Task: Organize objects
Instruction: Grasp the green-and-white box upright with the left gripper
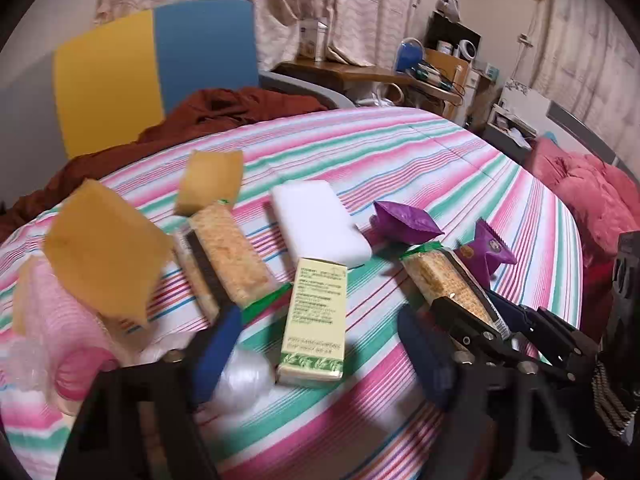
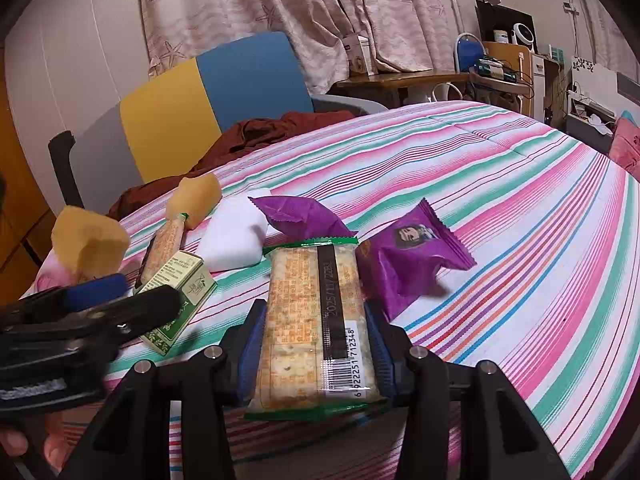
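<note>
While right tool (image 2: 316, 344) is clamping clear-wrapped cracker packet (image 2: 316, 316), left tool (image 1: 320, 344), half-open and empty, is straddling pale-green carton (image 1: 316, 320); next: closing squarely.

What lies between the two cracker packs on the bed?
In the left wrist view, the white block and the green carton lie between the free cracker pack and the gripped one.

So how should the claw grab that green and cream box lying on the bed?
Grip the green and cream box across its two long sides, near the middle, coming down from above. It lies flat on the striped bedspread, long and narrow, so the narrow width probably fits between the left claw fingers. Its far end touches the white block, so the ends are poorer spots.
</note>
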### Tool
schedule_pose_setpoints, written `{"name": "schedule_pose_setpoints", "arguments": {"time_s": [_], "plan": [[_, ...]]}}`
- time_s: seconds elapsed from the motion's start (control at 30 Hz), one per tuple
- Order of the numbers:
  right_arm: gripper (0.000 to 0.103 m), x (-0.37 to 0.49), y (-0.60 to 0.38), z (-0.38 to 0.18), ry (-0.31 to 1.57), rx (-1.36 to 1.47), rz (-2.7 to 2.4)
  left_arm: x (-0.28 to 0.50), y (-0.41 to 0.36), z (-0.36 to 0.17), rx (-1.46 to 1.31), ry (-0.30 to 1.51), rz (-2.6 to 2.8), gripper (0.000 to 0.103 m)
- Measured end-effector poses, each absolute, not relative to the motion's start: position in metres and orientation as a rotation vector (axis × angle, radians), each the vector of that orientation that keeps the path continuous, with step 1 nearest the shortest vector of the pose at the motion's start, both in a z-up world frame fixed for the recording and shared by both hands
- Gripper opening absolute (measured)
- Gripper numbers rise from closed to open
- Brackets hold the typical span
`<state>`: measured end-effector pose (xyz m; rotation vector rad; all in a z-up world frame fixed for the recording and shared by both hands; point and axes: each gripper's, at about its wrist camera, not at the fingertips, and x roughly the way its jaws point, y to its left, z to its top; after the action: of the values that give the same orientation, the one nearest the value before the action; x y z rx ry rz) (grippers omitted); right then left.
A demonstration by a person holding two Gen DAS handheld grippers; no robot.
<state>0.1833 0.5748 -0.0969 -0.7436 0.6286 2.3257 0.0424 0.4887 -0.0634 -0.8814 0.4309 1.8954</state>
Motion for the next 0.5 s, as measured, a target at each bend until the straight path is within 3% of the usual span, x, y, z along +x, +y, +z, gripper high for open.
{"name": "schedule_pose_setpoints", "arguments": {"time_s": [0.07,0.2,0.5], "plan": [[0.048,0.184,0.575,-0.097,0.634,-0.737,2.329,0.045,0.495,-0.068,-0.871,0.488,1.886,0.051],[0.048,0.187,0.576,-0.097,0.643,-0.732,2.334,0.050,0.501,-0.083,-0.900,0.561,1.826,0.031],[0.048,0.188,0.576,-0.096,0.638,-0.734,2.333,0.070,0.464,-0.075,-0.843,0.502,1.865,0.030]]}}
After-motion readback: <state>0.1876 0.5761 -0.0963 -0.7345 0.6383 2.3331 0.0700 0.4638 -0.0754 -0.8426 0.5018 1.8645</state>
